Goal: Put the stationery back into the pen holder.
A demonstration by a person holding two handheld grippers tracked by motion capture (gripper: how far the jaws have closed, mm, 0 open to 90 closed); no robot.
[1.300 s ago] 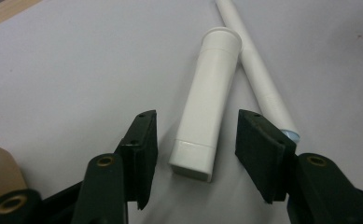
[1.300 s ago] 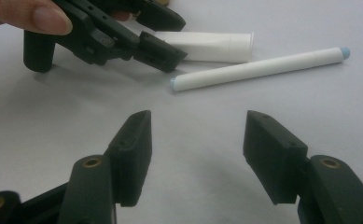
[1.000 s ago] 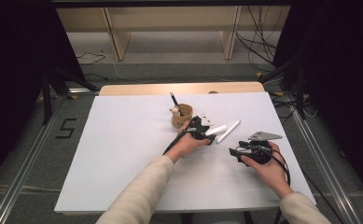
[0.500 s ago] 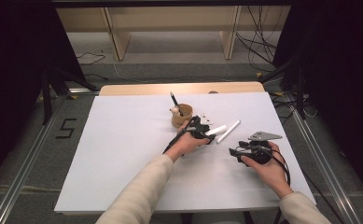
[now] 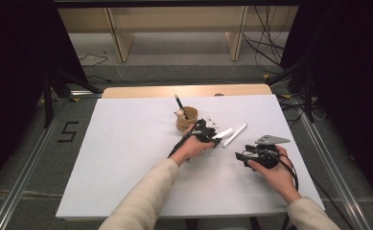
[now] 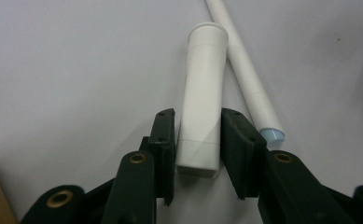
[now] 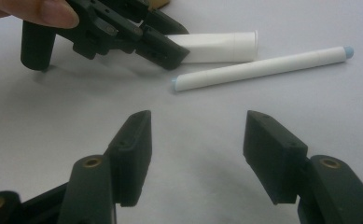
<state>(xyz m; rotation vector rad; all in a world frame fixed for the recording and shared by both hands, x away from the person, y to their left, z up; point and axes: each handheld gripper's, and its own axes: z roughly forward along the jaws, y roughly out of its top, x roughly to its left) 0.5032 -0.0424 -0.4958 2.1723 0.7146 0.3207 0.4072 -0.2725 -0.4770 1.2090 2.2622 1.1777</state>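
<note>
Jaws of the left gripper (image 6: 198, 154) have just been closing around the near end of a short white plastic cap (image 6: 202, 100) lying on the white surface (image 5: 126, 158); its long axis runs straight away from them; right gripper (image 7: 195, 154) gapes empty, nearer the person; thin white pen (image 7: 263, 67) lies just beside the cap.

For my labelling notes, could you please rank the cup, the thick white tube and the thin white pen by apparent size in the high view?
1. Cup, clearly bulkiest.
2. and 3. Thin white pen and thick white tube: too close to rank, since the left gripper covers part of the tube.

short white tube (image 6: 201, 100) lying flat on white table, thin white pen (image 6: 246, 70) just beside
</note>
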